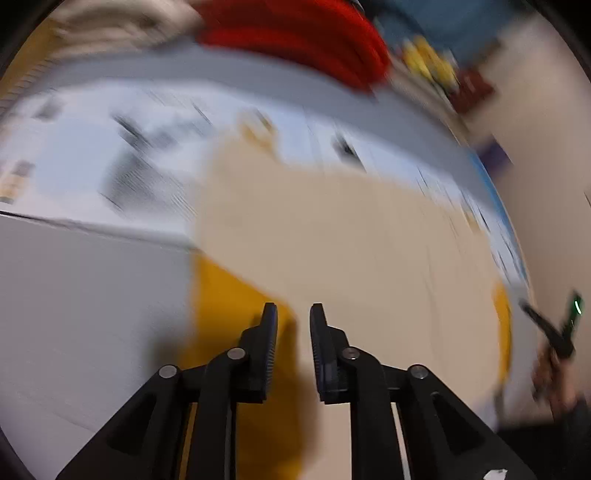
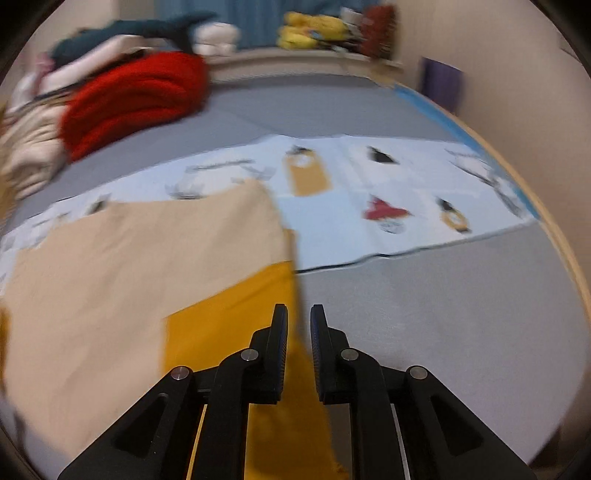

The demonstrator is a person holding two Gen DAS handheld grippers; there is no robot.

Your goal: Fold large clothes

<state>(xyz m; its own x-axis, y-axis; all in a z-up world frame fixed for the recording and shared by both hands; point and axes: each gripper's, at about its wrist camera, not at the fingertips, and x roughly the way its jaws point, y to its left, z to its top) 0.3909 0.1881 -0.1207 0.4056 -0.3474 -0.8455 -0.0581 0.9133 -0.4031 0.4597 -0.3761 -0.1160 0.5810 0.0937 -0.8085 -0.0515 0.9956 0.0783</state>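
A large garment, beige (image 1: 351, 240) with a mustard-yellow part (image 1: 229, 302), lies flat on the bed. My left gripper (image 1: 293, 308) hovers over the line where beige meets yellow. Its jaws stand slightly apart and no fold shows pinched between them. In the right wrist view the beige panel (image 2: 129, 266) fills the left side and the yellow part (image 2: 229, 325) runs under my right gripper (image 2: 298, 309). That gripper sits at the garment's right edge, also with a narrow gap between its jaws. The cloth lies under the gap rather than pressed by the pads. Both views are motion-blurred.
A grey bed cover (image 2: 443, 314) carries a pale blue printed sheet (image 2: 369, 192) beneath the garment. A red cloth pile (image 2: 133, 96) and cream clothes (image 2: 29, 155) sit at the back left. Yellow plush toys (image 2: 314, 29) line the headboard. A beige wall (image 2: 517, 92) bounds the right.
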